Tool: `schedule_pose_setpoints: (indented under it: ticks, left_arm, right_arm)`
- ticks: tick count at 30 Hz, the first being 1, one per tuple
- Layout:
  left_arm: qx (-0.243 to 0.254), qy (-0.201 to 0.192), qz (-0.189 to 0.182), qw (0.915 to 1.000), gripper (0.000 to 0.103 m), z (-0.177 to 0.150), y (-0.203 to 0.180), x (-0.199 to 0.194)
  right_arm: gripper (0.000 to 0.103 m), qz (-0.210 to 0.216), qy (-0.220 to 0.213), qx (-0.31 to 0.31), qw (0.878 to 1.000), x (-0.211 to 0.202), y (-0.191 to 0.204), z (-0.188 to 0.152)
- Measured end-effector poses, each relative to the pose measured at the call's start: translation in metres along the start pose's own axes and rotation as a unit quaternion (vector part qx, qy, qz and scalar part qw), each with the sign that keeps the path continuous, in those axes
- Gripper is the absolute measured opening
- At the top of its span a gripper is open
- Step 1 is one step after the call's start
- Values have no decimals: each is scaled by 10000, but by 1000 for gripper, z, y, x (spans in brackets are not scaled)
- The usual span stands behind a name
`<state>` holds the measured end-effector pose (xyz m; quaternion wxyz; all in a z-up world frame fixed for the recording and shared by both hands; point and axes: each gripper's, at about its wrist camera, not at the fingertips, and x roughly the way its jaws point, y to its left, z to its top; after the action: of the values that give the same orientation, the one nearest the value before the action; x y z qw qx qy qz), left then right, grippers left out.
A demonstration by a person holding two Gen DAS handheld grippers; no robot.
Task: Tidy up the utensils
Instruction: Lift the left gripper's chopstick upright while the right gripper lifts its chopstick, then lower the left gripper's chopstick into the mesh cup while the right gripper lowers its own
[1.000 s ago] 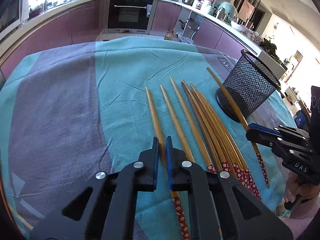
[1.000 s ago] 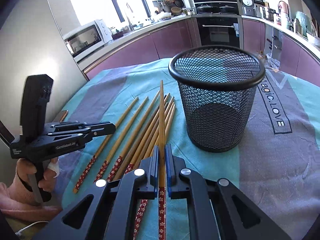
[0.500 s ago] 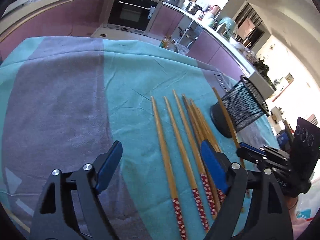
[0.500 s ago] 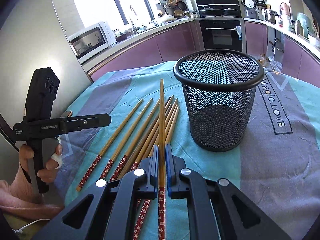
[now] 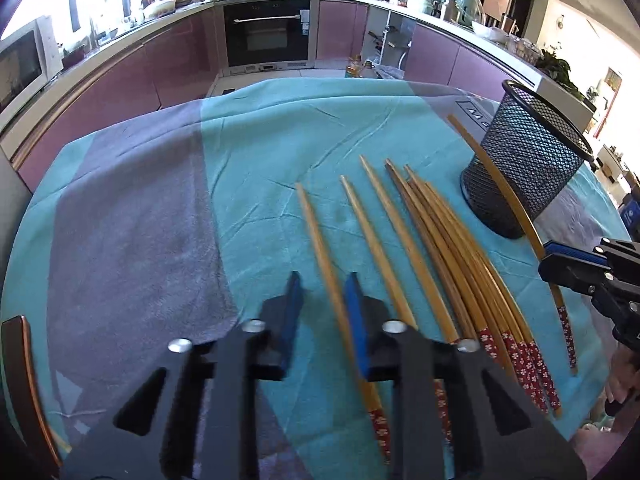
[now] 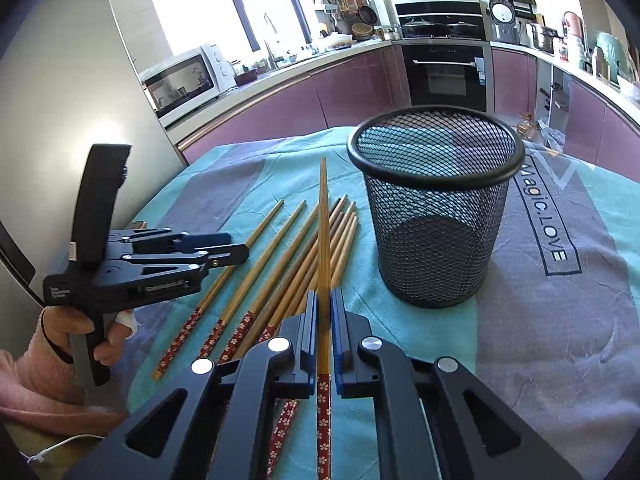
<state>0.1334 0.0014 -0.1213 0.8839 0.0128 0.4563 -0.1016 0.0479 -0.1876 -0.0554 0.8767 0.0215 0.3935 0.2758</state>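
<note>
Several bamboo chopsticks with red flowered ends (image 5: 452,256) lie side by side on a teal and grey cloth. My left gripper (image 5: 324,304) hangs over the leftmost chopstick (image 5: 320,240). Its jaws are closing, with that chopstick between them beside the right pad, and a gap still shows at the left pad. My right gripper (image 6: 325,300) is shut on one chopstick (image 6: 324,220), held off the cloth with its tip pointing just left of the black mesh cup (image 6: 436,216). The left wrist view shows the same cup (image 5: 524,168) and the right gripper (image 5: 560,264).
The cloth (image 5: 140,220) covers a round table with kitchen cabinets and an oven behind it. A hand in a pink sleeve (image 6: 60,328) holds the left gripper (image 6: 228,248). A wooden chair edge (image 5: 20,360) stands at the near left.
The left gripper was shut beside the leftmost chopstick, then opened wide, and now its jaws have narrowed around that chopstick. The right gripper still holds its chopstick in the same place.
</note>
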Motion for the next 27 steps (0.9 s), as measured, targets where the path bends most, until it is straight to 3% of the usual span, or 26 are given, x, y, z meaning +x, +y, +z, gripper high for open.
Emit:
schedule_pose_setpoints:
  ticks: [10, 14, 17, 27]
  left_arm:
    - [44, -160, -218, 9996, 7, 1, -18, -12]
    - [10, -390, -532, 9978, 7, 10, -21, -37]
    - [-23, -627, -902, 9939, 7, 21, -19, -64]
    - [-19, -1663, -1488, 9748, 7, 66, -28, -153]
  right_arm:
    - [6, 108, -490, -184, 9986, -31, 3, 16]
    - [6, 70, -754, -151, 9970, -47, -3, 26]
    - [6, 6, -987, -114, 9951, -60, -9, 36]
    - [6, 23, -1613, -127, 9868, -99, -28, 71]
